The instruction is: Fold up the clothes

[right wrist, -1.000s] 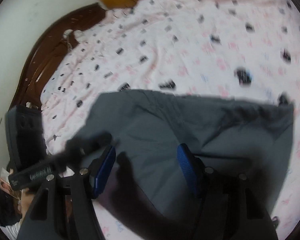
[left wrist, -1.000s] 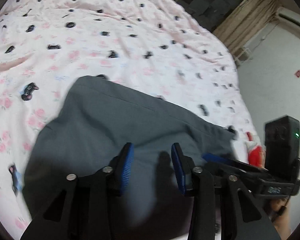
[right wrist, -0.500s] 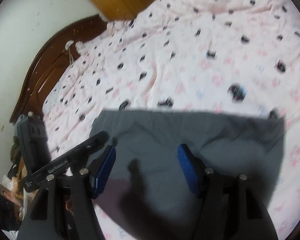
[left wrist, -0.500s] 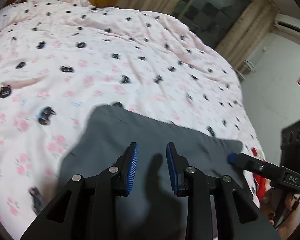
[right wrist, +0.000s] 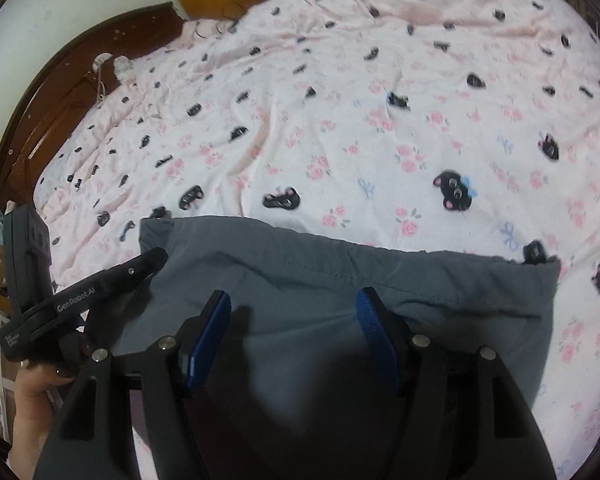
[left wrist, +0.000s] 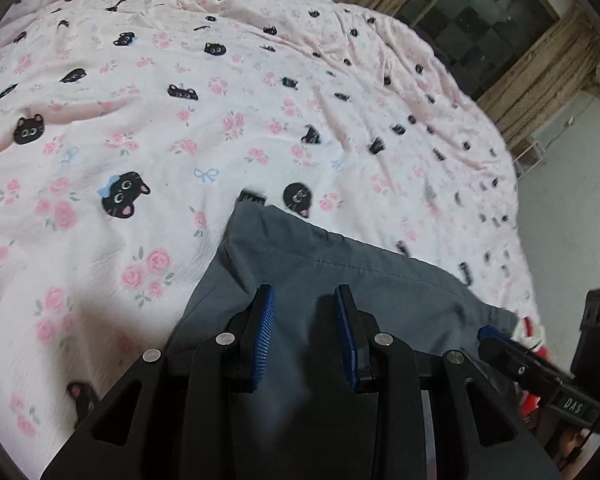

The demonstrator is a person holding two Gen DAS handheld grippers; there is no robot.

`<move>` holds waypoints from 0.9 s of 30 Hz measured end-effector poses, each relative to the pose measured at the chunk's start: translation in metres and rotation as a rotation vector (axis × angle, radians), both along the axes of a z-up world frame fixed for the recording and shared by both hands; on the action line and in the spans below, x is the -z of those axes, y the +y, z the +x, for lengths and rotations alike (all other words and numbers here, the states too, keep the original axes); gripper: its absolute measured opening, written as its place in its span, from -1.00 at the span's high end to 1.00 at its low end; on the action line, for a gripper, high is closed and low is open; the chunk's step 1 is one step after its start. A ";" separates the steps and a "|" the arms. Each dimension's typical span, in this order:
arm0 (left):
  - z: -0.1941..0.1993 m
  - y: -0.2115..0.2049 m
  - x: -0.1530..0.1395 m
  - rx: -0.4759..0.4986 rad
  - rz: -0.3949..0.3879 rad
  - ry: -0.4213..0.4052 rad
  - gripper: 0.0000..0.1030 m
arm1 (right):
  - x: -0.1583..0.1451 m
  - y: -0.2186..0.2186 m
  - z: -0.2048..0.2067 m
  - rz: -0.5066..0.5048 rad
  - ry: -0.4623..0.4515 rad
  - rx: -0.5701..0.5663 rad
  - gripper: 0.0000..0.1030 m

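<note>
A folded grey garment (left wrist: 340,276) lies flat on the pink cat-print bedspread (left wrist: 180,120); in the right wrist view the garment (right wrist: 340,280) spans most of the width with a stitched edge on its far side. My left gripper (left wrist: 304,300) hovers just above the garment's left part, jaws open with a narrow gap, holding nothing. My right gripper (right wrist: 294,304) is wide open above the garment's middle, empty. The left gripper also shows in the right wrist view (right wrist: 148,260), at the garment's left corner. The right gripper's tip shows in the left wrist view (left wrist: 488,332).
A dark wooden headboard (right wrist: 60,92) runs along the bed's far left. Curtains and a dark window (left wrist: 480,4) stand beyond the bed. A red and white item (left wrist: 530,330) lies at the bed's right edge. Bedspread (right wrist: 380,100) stretches out beyond the garment.
Both grippers have pulled back and tilted up, so more bedspread shows beyond the garment. The left jaws narrowed a second ago and have widened a little since. The garment lies flatter.
</note>
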State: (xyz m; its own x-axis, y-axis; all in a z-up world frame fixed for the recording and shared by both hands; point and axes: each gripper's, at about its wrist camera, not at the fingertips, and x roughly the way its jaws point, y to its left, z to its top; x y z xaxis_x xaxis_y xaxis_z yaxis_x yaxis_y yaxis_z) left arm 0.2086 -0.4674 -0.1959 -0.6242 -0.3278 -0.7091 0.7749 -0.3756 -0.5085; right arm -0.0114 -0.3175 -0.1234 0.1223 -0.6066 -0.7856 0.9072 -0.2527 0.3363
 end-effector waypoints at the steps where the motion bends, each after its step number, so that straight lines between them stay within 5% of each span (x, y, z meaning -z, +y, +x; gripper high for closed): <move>1: 0.002 0.004 -0.006 0.009 0.007 0.027 0.48 | -0.006 0.006 0.002 -0.021 -0.009 -0.007 -0.30; 3: 0.007 0.013 -0.017 0.029 0.020 0.080 0.38 | -0.016 0.018 0.009 -0.064 -0.027 -0.024 -0.30; 9: -0.003 0.070 -0.047 0.161 -0.145 -0.022 0.26 | -0.029 0.054 0.049 -0.107 0.043 -0.063 -0.30; 15: -0.027 0.100 -0.045 0.264 -0.245 -0.118 0.26 | -0.001 0.053 0.066 -0.036 0.161 -0.047 -0.34; 19: -0.033 0.089 -0.024 0.257 -0.223 -0.125 0.26 | 0.017 0.048 0.056 -0.020 0.138 -0.014 -0.48; 23: -0.042 0.087 -0.013 0.261 -0.280 -0.163 0.25 | 0.022 0.048 0.053 -0.026 0.129 0.005 -0.50; 27: -0.035 0.087 -0.022 0.244 -0.280 -0.109 0.24 | 0.011 0.061 0.049 -0.061 0.107 0.025 -0.49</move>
